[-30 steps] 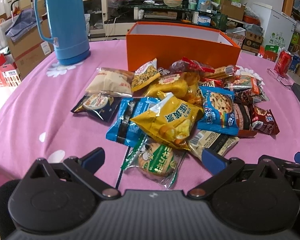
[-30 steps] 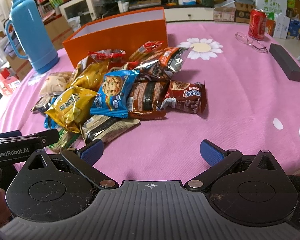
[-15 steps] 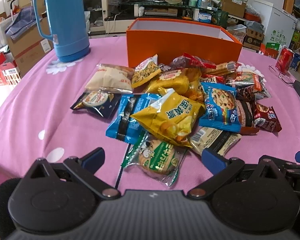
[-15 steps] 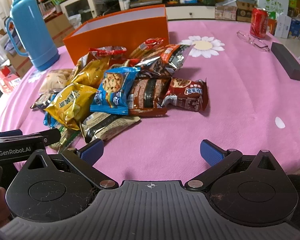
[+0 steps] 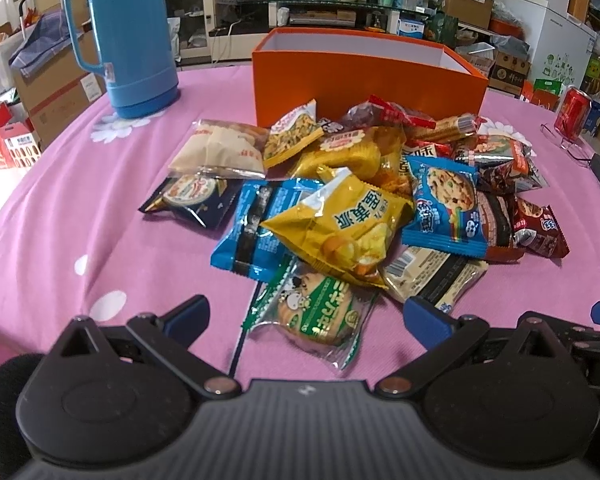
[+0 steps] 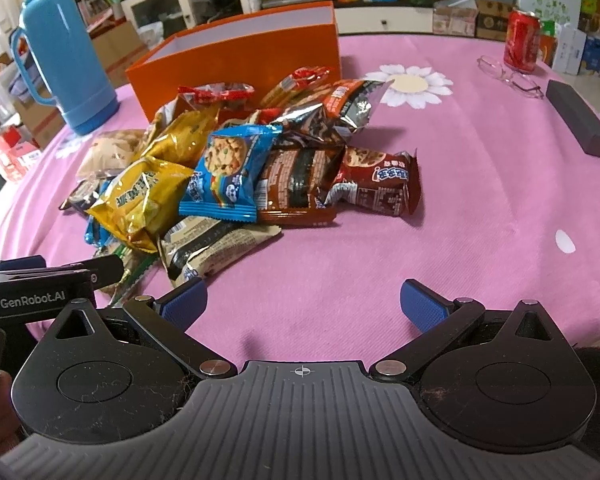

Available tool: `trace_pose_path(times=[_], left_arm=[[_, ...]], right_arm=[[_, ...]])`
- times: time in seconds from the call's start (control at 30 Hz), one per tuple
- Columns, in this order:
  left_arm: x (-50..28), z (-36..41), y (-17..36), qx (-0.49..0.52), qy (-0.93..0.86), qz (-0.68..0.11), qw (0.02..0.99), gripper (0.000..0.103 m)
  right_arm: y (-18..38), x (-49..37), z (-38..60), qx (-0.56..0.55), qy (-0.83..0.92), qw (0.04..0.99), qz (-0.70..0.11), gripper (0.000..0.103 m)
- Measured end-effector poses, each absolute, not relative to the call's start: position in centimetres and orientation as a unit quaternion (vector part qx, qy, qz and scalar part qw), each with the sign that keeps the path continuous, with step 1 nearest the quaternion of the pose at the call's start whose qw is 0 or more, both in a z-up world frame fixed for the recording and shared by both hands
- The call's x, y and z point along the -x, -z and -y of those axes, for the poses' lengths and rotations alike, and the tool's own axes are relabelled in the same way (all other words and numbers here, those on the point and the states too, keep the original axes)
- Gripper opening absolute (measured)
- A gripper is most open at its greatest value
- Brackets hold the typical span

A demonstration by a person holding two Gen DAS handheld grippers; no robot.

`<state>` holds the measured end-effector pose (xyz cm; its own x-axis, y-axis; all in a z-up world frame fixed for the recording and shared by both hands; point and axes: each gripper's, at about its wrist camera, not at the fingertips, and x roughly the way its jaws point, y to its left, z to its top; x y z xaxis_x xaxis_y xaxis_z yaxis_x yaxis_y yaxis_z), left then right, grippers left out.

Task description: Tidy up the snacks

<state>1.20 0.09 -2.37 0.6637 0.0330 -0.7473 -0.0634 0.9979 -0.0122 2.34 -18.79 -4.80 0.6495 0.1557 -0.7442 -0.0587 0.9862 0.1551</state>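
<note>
Snack packets (image 5: 352,208), more than a dozen in one loose overlapping heap, lie on a pink tablecloth (image 6: 440,240) directly in front of one open orange box (image 5: 364,80); one blue thermos (image 5: 128,36) stands to the left of the box and one red can (image 6: 522,40) well to its right. Left gripper (image 5: 306,314) and right gripper (image 6: 302,300) both have their blue-padded fingers spread wide, holding nothing. Nearest the left gripper lies a green-and-clear biscuit packet (image 5: 320,312), with a crinkled yellow bag (image 5: 340,228) overlapping it toward the box.
</note>
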Motion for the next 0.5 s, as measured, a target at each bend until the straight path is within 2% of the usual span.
trace_pose_path(times=[0.5], left_arm=[[-1.58,-0.08,3.23,0.013,-0.024,-0.418,0.908,0.102]], right_arm=[[5.34,-2.62,18.70,-0.059,-0.061,0.903,-0.420,0.103]])
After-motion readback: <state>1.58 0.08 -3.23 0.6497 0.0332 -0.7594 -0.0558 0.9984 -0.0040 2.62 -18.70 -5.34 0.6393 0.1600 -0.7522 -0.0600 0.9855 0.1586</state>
